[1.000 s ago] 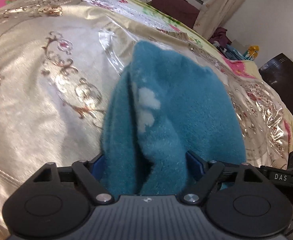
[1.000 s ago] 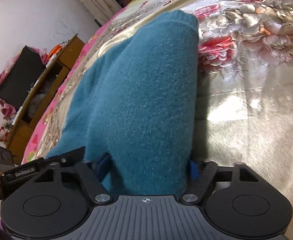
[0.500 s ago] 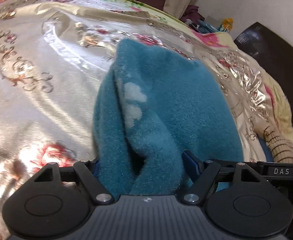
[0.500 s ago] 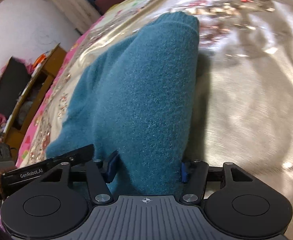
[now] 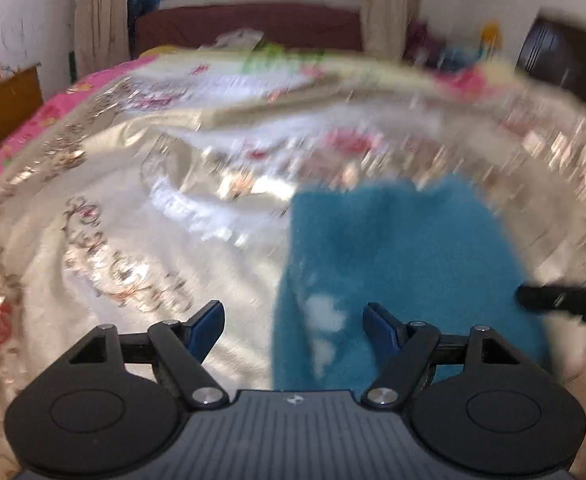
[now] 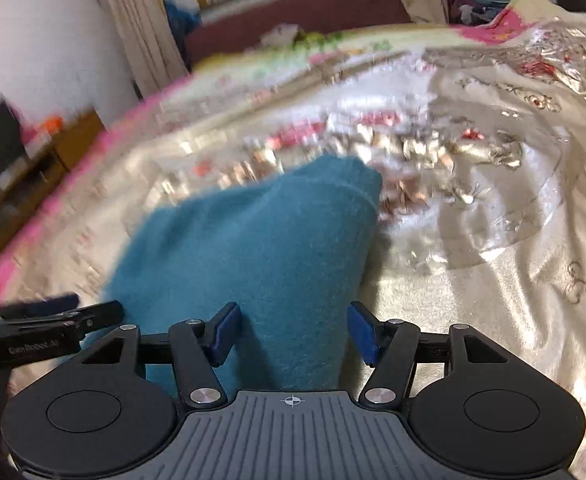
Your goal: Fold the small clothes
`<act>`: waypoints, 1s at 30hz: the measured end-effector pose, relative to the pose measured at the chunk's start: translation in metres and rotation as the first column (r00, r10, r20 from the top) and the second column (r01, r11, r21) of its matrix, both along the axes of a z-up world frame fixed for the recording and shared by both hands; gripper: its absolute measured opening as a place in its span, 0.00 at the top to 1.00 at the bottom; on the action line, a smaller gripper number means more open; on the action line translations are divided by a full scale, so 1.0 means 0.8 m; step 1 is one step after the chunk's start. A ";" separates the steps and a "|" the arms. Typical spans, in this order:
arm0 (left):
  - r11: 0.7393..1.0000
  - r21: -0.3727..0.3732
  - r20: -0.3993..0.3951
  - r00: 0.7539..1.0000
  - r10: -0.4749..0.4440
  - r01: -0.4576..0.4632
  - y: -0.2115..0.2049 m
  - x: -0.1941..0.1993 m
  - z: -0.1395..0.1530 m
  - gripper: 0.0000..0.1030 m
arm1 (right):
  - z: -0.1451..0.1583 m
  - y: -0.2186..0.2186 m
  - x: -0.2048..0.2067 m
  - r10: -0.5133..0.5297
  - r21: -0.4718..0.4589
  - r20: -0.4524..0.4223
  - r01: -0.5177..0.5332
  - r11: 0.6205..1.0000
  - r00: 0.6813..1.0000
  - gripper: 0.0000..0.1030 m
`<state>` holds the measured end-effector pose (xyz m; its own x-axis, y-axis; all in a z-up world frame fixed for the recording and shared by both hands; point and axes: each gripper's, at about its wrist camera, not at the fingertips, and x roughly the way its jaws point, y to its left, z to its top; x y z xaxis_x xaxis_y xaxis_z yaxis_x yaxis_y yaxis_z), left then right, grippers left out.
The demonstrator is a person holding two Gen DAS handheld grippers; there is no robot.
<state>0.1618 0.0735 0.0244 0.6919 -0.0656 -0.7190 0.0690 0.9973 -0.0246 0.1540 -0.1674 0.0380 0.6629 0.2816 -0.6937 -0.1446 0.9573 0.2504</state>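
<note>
A teal fleece garment point(image 5: 405, 264) with small white patches lies folded on the shiny gold bedcover point(image 5: 105, 240). My left gripper point(image 5: 295, 326) is open above its near left edge; the left pad point(image 5: 209, 326) is over bare cover and the right pad point(image 5: 381, 326) is over the fleece. In the right wrist view the same garment point(image 6: 261, 240) stretches away from my right gripper point(image 6: 293, 332), which hovers open over its near end and casts a shadow on it. Neither gripper's pads press the fleece. Each view shows a black part of the other gripper at its edge.
The bed runs back to a maroon headboard point(image 5: 253, 28) under a window with curtains. A wooden cabinet point(image 6: 25, 184) stands off the left side, dark furniture point(image 5: 561, 56) at the far right. A clear plastic film point(image 6: 513, 208) lies on the cover right of the garment.
Both grippers have risen and drawn back from the garment. The fleece no longer bulges between their fingers and now lies on the cover. The views have levelled toward the headboard.
</note>
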 end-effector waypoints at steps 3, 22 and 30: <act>1.000 0.013 0.008 1.000 0.021 -0.021 0.001 -0.003 -0.009 0.22 | 0.000 0.011 0.003 -0.001 -0.045 0.001 0.001 0.999 1.000 0.42; 0.998 -0.015 -0.010 0.998 0.054 -0.054 -0.014 -0.117 0.002 0.20 | 0.029 0.048 -0.114 -0.028 -0.197 0.080 0.043 0.980 0.996 0.28; 0.998 -0.004 -0.028 0.997 0.066 -0.067 -0.019 -0.148 -0.003 0.19 | 0.025 0.046 -0.144 -0.039 -0.205 0.084 0.055 0.977 0.996 0.22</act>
<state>0.0437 0.0580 0.0223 0.6747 -0.0236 -0.7377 0.0017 0.9995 -0.0303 0.0385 -0.1309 0.0582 0.7274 0.1046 -0.6782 -0.1096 0.9933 0.0356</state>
